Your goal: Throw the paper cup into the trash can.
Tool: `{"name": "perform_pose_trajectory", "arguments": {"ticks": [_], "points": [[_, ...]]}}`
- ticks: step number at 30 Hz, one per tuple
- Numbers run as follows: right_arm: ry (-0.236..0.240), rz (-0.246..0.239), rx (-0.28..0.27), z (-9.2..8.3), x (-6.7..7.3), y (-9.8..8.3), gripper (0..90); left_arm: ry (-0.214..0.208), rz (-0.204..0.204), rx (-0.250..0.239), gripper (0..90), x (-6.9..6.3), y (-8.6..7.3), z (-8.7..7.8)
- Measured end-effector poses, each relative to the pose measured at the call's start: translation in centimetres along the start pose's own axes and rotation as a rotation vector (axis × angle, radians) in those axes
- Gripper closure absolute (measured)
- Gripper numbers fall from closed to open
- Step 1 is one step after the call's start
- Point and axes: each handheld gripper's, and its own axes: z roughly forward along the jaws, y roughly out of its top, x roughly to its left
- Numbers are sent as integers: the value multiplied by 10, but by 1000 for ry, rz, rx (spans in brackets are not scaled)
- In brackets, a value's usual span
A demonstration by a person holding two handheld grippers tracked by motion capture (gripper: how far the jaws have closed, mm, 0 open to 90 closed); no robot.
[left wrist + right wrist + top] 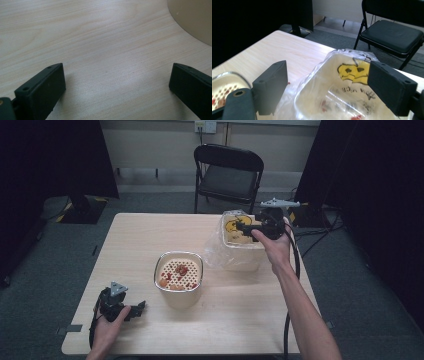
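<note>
My left gripper (131, 310) sits lower left on the wooden table (135, 240), jaws wide apart, empty. My right gripper (246, 226) hovers upper right over the bag-lined container (240, 251), jaws spread, gripping nothing. The perforated strainer bowl (179, 276) sits at frame center.
</note>
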Motion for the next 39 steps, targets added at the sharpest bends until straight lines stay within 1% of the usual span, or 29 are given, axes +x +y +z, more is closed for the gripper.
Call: {"name": "perform_pose_trajectory", "arguments": {"ticks": [2, 3, 4, 5, 9, 11, 12, 14, 15, 16, 18, 20, 21, 22, 23, 24, 25, 26, 27, 28, 30, 31, 32, 33, 34, 35, 37, 38, 39], "points": [[-6, -11, -15, -9, 4, -7, 174, 2, 0, 0, 0, 0, 0, 0], [-3, -11, -12, -13, 5, -11, 174, 1, 0, 0, 0, 0, 0, 0], [10, -6, -19, -19, 6, -16, 174, 0, 0, 0, 0, 0, 0, 0], [10, -6, -19, -19, 6, -16, 174, 0, 0, 0, 0, 0, 0, 0], [18, -9, 5, -37, 8, -35, 160, 2, 0, 0, 0, 0, 0, 0], [-1, -21, 20, -46, 13, -50, 159, 2, 0, 0, 0, 0, 0, 0], [0, -29, 23, -49, 14, -56, 159, 2, 0, 0, 0, 0, 0, 0], [1, -22, 36, -56, 18, -71, 159, 0, 0, 1, 0, 0, 0, 0], [8, -12, 48, -59, 20, -79, 159, 2, 0, 1, 0, 0, 0, 0], [11, -12, 51, -61, 21, -85, 160, 1, 0, 0, 0, 0, 0, 0], [1, -31, 83, -65, 27, -105, 166, 2, 0, 0, 0, 0, 0, 0], [9, -2, 96, -67, 28, -120, 157, 2, 0, 0, 0, 0, 0, 0], [4, 0, 109, -68, 28, -129, 157, 0, 0, 0, 0, 0, 0, 0], [-12, -3, 110, -68, 27, -137, 157, 2, 0, 0, 0, 0, 0, 0], [-12, 8, 125, -66, 25, -155, 163, 2, 0, 0, 0, 0, 0, 0], [-12, 8, 125, -66, 25, -155, 163, 2, 0, 0, 0, 0, 0, 0], [-34, -17, 156, -61, 24, -172, 166, 0, 0, 0, 0, 0, 0, 0], [-34, -17, 156, -61, 24, -172, 166, 0, 0, 0, 0, 0, 0, 0], [-31, -8, 164, -59, 23, -180, 165, 0, 0, 0, 0, 0, 0, 0], [-17, 9, 172, -57, 21, -188, 165, 2, 0, 0, 0, 0, 0, 0], [-33, 27, 195, -53, 17, -202, 164, 2, 1, 1, 0, 0, 0, 0], [-31, 51, 217, -46, 13, -215, 165, 0, 1, 0, 0, 0, 0, 0], [-31, 51, 217, -46, 13, -215, 165, 1, 0, 0, 0, 0, 0, 0], [-41, 46, 260, -41, 11, -222, 164, 0, 1, 0, 0, 0, 0, 0], [-41, 46, 260, -41, 11, -222, 164, 0, 1, 0, 0, 0, 0, 0], [-51, 38, 278, -39, 10, -224, 165, 0, 0, 0, 0, 0, 0, 0], [-48, 63, 321, -35, 7, -228, 160, 0, 1, 0, 0, 0, 0, 0], [-71, 53, 322, -34, 6, -231, 161, 2, 0, 0, 0, 0, 0, 0], [-82, 29, 306, -33, 5, -233, 161, 2, 0, 0, 0, 0, 0, 0]]}}
